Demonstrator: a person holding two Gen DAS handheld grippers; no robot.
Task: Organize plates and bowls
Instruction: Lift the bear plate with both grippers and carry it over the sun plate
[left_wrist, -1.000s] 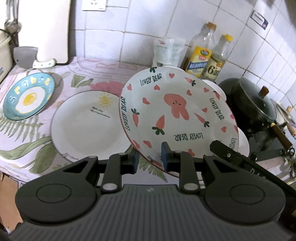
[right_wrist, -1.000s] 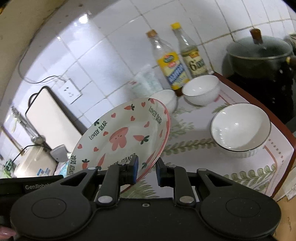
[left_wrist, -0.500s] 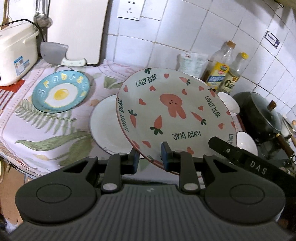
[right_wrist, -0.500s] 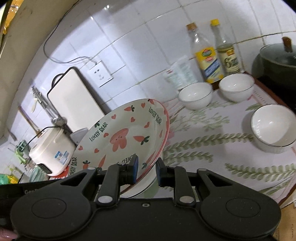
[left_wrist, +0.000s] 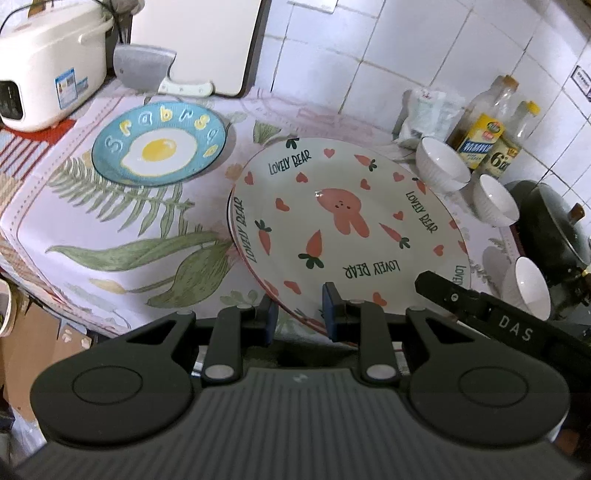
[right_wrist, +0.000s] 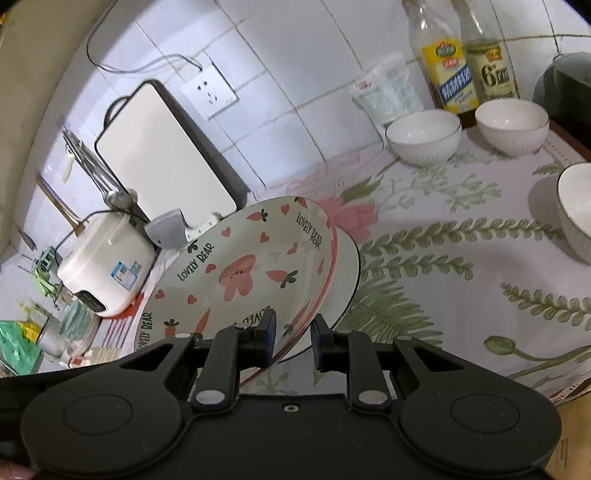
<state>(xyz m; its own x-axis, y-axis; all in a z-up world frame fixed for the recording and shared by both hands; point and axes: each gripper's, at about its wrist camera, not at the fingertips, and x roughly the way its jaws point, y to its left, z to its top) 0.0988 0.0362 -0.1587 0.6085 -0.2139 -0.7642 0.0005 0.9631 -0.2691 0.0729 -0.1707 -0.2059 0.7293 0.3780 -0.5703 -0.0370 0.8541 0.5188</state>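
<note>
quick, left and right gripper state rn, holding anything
left gripper: closed on the near rim of the Lovely Bear plate.
right gripper: closed on the same plate's rim, just above the white plate.

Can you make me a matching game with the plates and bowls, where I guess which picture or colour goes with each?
Things:
1. blue plate
2. bunny plate
3. bowls
4. pot

Looks:
A. plain white
B. fried egg in the middle
C. dark with a lid
D. carrots and hearts

Pairs: 1-B, 2-D, 3-A, 4-C
</note>
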